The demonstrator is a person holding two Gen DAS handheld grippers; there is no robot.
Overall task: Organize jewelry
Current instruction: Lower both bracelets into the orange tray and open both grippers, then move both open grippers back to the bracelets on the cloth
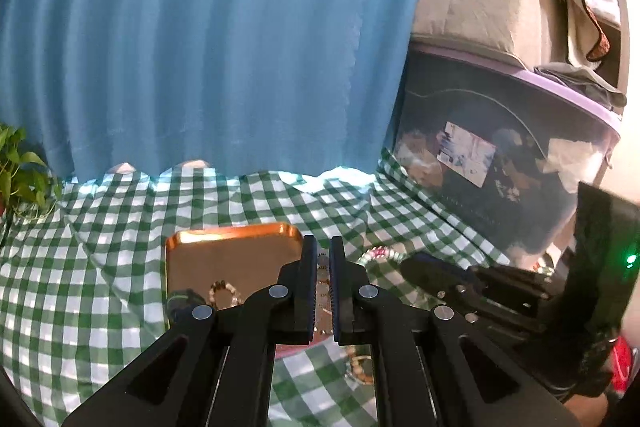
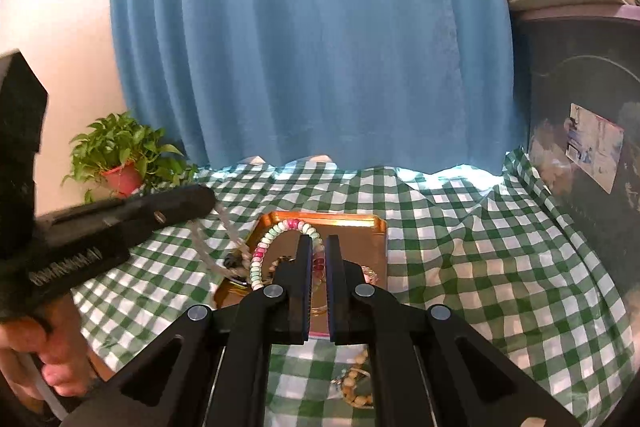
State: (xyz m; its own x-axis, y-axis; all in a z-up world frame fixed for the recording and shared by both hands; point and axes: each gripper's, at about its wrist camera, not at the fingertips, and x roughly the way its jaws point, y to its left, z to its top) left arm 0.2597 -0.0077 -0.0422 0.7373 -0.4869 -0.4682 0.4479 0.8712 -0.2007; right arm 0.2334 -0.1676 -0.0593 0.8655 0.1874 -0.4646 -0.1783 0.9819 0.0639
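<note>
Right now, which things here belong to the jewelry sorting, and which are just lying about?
Job:
copper tray
pastel bead necklace
clear bead strand, hanging from the left tool
tan bead bracelet on the cloth

Lying about:
potted plant
blue curtain
storage bin
checked cloth

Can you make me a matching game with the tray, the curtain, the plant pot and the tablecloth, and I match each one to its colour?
Things:
1. tray
2. curtain
3. plant pot
4. tablecloth

Colours:
A. green and white checks
B. red
C. shiny copper-orange
D. blue

Right pairs: 1-C, 2-D, 3-B, 4-A
</note>
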